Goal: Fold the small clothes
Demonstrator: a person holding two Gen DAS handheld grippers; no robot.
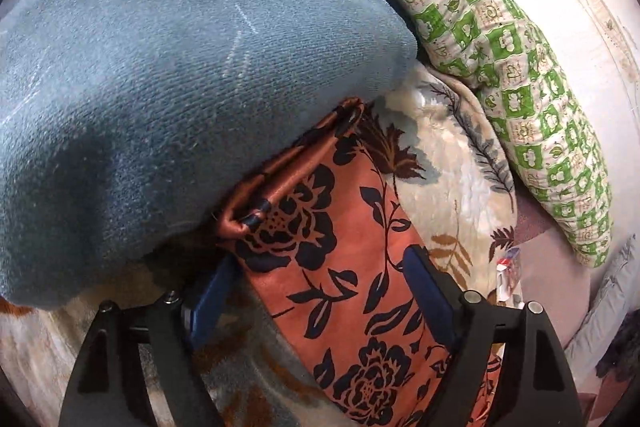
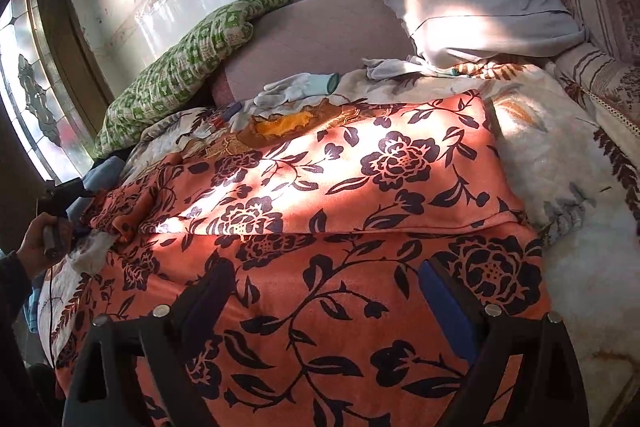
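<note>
Lying folded across the bed, orange black-flowered garment [image 2: 360, 187], left gripper [image 1: 320, 291] and right gripper [image 2: 324, 291] fingers spread over it.

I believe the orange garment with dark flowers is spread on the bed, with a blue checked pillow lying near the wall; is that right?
Not quite: the checked pillow near the wall is green and white, not blue, as the right wrist view shows. The orange garment with dark flowers is indeed spread on the bed.

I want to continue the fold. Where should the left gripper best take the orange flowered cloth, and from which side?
Probably the bunched end of the orange flowered cloth, beside the blue garment. It is gathered into a ridge the left gripper could pinch, coming from the gripper's side, jaws across it.
</note>
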